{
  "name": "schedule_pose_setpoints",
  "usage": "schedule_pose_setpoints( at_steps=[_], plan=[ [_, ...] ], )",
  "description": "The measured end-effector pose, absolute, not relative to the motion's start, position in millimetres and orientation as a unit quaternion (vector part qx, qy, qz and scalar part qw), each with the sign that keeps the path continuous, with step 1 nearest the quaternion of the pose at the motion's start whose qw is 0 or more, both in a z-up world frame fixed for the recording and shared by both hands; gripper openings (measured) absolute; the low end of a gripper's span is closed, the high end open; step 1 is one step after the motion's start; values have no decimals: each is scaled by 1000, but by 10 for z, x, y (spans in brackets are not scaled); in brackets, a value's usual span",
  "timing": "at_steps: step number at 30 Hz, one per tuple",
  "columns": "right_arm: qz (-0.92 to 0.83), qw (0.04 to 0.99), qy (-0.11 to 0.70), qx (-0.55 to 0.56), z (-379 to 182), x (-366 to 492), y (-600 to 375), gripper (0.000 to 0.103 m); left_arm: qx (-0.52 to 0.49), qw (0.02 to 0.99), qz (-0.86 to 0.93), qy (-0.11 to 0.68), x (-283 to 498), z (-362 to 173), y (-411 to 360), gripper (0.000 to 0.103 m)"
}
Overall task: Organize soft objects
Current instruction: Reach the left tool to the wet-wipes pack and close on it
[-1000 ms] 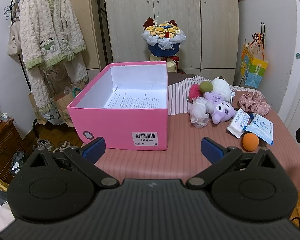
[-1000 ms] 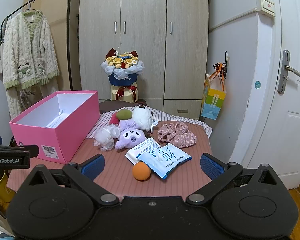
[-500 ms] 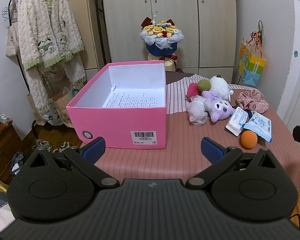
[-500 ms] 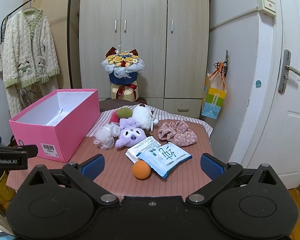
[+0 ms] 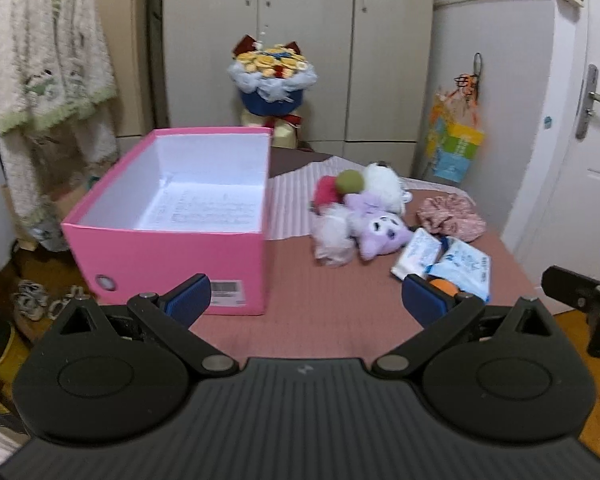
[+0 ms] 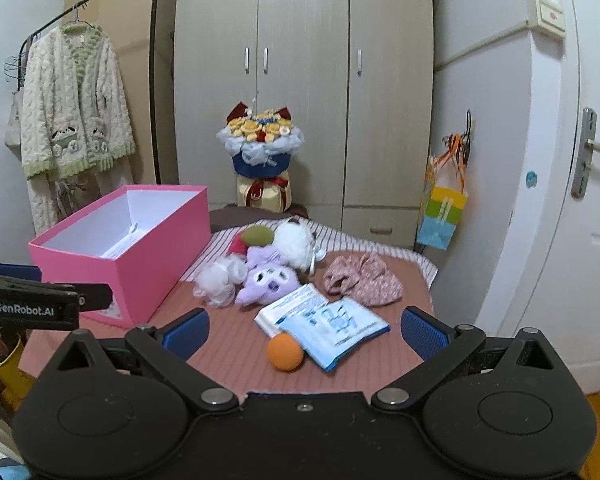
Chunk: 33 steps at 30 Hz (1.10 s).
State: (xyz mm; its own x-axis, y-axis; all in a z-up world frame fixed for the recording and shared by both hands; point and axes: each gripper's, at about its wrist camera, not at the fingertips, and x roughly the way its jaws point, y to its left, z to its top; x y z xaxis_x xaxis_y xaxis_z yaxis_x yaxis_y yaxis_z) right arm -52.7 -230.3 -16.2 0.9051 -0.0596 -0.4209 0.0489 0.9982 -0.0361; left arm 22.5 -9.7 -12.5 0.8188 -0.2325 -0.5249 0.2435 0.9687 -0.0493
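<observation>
The soft toys [image 6: 268, 268] are lying bunched on the table [image 6: 236, 348], just right of the pink box [image 6: 140, 248]. The left gripper [image 5: 306, 300] and right gripper [image 6: 305, 330] are hovering wide open, gripping nothing.

Black claw [image 6: 304, 330], blue pads [image 6: 188, 334], white "GenRobot.AI" lettering.

"GenRobot.AI" is printed in white on the left gripper [image 6: 40, 306].
</observation>
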Motion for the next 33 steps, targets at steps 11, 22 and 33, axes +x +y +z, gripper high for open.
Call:
schedule_pose_setpoints(
  at_steps=[11,22,33],
  plan=[
    [-20,969,231,88,-677,-87,-3020,103,22,943,-194,270,716,-497,-526,103],
    [44,957,271,95,-1021,345,-3194,97,4,897,-319,307,1461,-662,-1093,77],
    [71,947,309,48,-1252,548,-3168,80,51,821,-418,384,1792,-880,-1649,50]
  ],
)
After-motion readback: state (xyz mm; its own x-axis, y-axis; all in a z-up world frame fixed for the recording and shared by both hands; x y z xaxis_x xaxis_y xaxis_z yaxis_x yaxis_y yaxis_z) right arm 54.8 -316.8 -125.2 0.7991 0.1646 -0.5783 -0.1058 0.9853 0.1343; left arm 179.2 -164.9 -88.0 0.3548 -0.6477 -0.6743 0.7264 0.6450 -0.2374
